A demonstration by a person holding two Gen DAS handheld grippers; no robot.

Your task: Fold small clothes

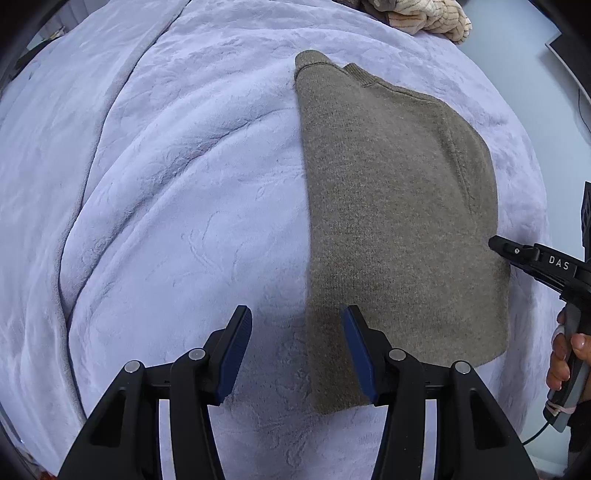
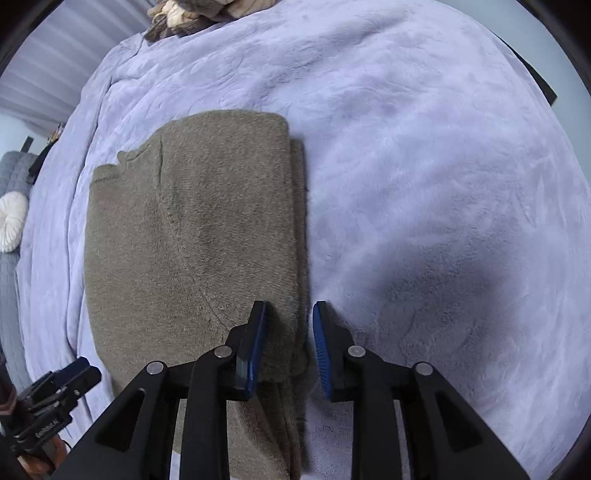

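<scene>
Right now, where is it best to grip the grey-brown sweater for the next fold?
Probably the near hem corners of the sweater: left gripper and right gripper each straddle a near side edge, jaws open. The hem lies flat, collar far away.

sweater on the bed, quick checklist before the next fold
1. Left claw open over the sweater's near left edge: ok.
2. Right claw open, straddling the right folded edge: ok.
3. Sleeves tucked in, none sticking out: ok.
4. Sweater lying flat on the blanket: ok.
5. Clothes pile well clear of the sweater: ok.
6. Layers underneath lying even: cannot tell.
</scene>
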